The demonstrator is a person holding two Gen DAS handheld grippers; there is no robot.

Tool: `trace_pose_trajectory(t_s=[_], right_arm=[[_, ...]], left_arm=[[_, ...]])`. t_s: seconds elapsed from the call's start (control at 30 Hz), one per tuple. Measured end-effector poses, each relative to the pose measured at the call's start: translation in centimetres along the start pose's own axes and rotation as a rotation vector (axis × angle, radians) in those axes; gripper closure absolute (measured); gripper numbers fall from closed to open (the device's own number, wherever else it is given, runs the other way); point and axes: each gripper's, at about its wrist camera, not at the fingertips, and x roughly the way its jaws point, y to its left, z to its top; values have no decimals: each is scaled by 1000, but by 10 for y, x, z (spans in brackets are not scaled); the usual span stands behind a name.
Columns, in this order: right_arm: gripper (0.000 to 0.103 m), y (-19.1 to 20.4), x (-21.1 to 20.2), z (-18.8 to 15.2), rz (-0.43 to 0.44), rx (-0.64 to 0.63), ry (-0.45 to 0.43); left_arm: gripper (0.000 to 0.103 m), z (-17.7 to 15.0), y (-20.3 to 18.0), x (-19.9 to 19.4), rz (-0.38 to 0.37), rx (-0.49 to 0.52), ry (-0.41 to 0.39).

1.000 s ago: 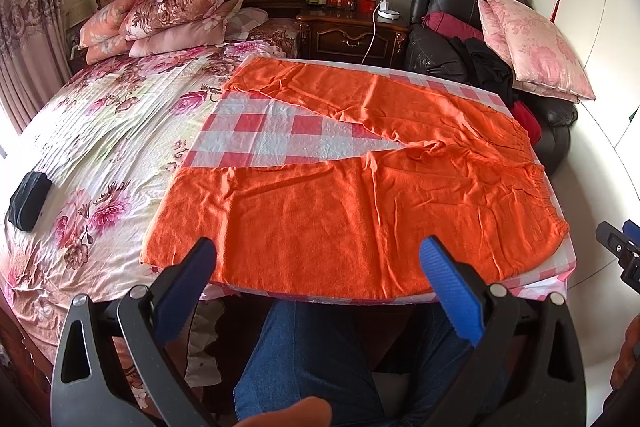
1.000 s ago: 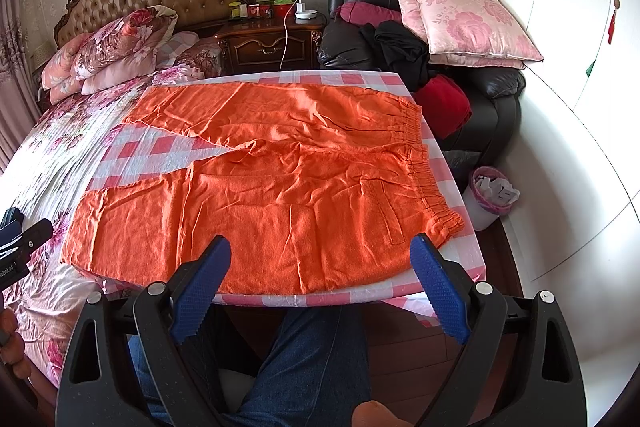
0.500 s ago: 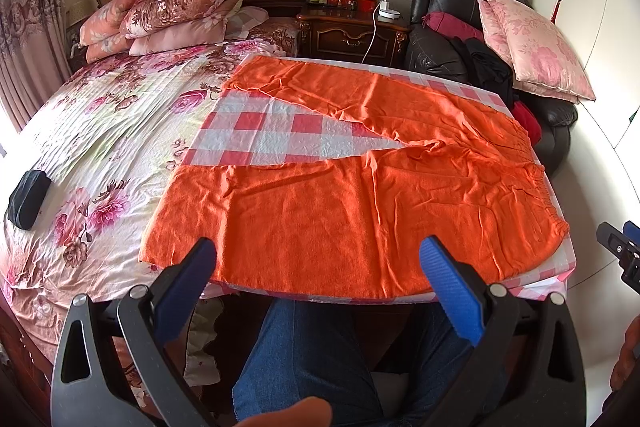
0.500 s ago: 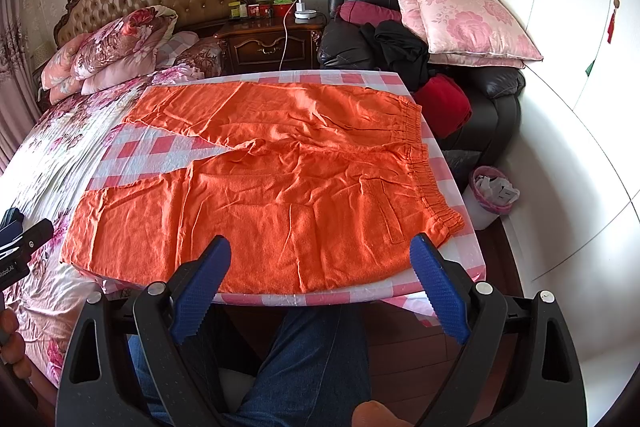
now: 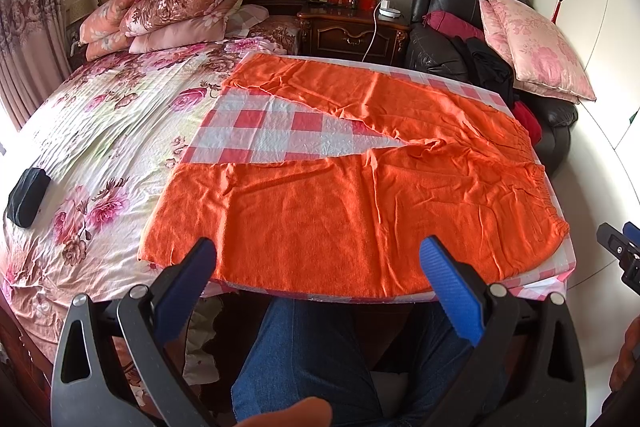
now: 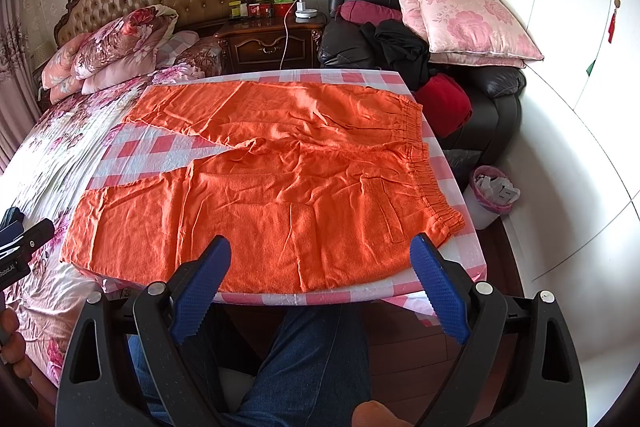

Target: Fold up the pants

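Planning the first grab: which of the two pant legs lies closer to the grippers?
The near leg of the orange pants, along the table's front edge just ahead of both open grippers. The far leg lies beyond the checkered gap, toward the nightstand.

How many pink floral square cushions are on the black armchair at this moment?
2: both are stacked on the black armchair. The top cushion lies tilted over the lower cushion, of which only an edge shows. More could be hidden underneath.
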Motion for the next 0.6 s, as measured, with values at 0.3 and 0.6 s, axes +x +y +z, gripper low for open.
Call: trace_pose_trajectory(t_s=[0.3, 0.6], right_arm=[[15, -1, 1, -1, -1, -1, 0], [15, -15, 15, -6, 1, 44, 9]], left_arm=[[1, 0, -1, -1, -2, -3, 2], [1, -4, 14, 12, -23, -60, 15]])
